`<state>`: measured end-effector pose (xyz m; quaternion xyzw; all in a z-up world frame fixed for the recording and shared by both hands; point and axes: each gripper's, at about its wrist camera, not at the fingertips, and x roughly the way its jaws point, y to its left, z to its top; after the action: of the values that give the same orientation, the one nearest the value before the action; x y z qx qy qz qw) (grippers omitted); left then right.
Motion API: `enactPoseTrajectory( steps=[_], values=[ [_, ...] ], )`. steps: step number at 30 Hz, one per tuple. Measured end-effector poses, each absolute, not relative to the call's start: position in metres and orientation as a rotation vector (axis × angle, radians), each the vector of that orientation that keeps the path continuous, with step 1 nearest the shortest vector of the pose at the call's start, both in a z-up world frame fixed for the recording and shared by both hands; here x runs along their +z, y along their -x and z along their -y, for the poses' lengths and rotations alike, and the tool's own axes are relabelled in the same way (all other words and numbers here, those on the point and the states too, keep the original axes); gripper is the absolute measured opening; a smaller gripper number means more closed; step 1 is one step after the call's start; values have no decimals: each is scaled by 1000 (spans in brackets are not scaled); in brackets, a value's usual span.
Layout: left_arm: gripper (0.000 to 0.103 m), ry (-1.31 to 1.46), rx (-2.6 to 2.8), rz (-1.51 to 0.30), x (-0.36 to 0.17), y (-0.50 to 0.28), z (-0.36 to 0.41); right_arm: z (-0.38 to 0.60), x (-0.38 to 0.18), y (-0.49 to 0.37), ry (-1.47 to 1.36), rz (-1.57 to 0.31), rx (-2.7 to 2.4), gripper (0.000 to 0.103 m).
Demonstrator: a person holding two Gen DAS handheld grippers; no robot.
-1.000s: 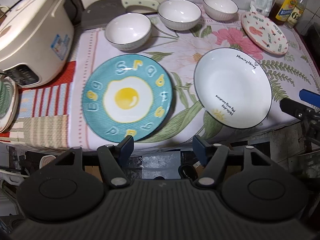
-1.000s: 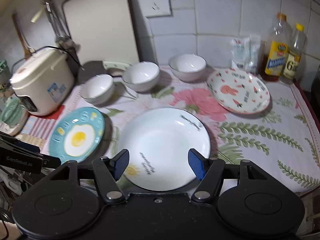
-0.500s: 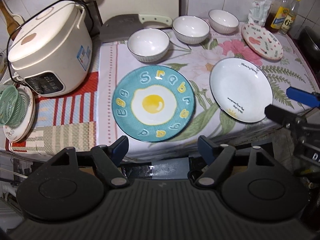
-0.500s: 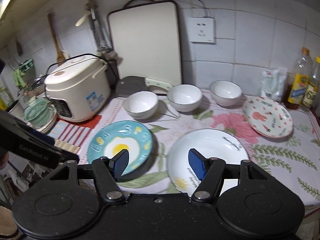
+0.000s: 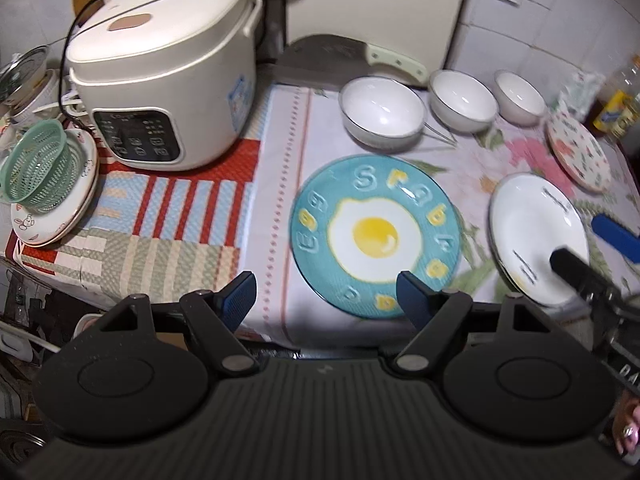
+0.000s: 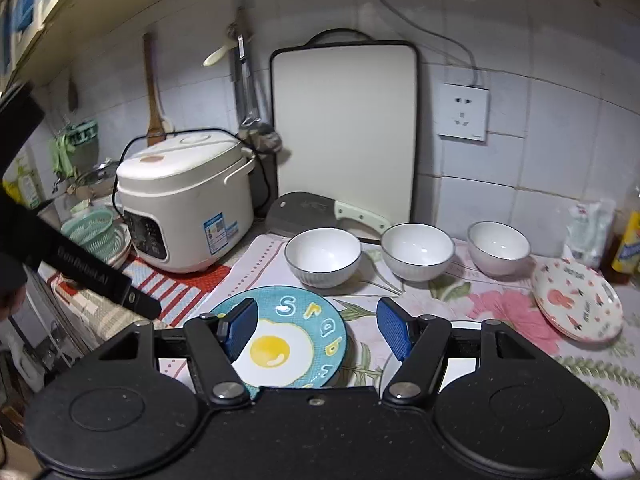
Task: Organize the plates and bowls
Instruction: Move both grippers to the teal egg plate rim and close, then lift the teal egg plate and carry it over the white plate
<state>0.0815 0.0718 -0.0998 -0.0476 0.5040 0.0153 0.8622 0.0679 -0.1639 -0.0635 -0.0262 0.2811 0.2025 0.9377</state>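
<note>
Counter: floral cloth (image 5: pixel 472 160) under our dishes.
Left gripper (image 5: pixel 326 294): our jaws wide apart, holding nothing.
Right gripper (image 6: pixel 316 326): ours gapes empty.
Egg plate (image 5: pixel 376 232): just ahead of both.
Bowls (image 6: pixel 323 255): farther ahead.

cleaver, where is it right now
In the right wrist view the cleaver lies flat at the back of the counter, at the foot of the leaning cutting board, between the rice cooker and the row of white bowls.
</note>
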Motion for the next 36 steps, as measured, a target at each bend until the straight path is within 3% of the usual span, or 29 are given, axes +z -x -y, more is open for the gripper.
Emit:
enactPoseTrajectory(
  steps=[20,23,28,30,33,36],
  values=[
    [73,115,2,-1041,-216,-131,-96,150,-185,-139,-136,-851,376,71],
    [62,135,1,-1064,-227,-139,-101,149,-192,-143,-167,-868,370,70],
    [53,136,-30,-1068,-234,-146,-105,147,-198,-147,-195,-877,357,70],
    [42,128,-34,-1083,-238,-150,-106,146,-200,-149,-199,-884,351,68],
    [38,155,-48,-1092,-243,-153,-109,145,-203,-153,-208,-901,350,61],
    [33,161,-59,-1084,-243,-154,-108,143,-206,-157,-215,-922,339,44]
  ],
)
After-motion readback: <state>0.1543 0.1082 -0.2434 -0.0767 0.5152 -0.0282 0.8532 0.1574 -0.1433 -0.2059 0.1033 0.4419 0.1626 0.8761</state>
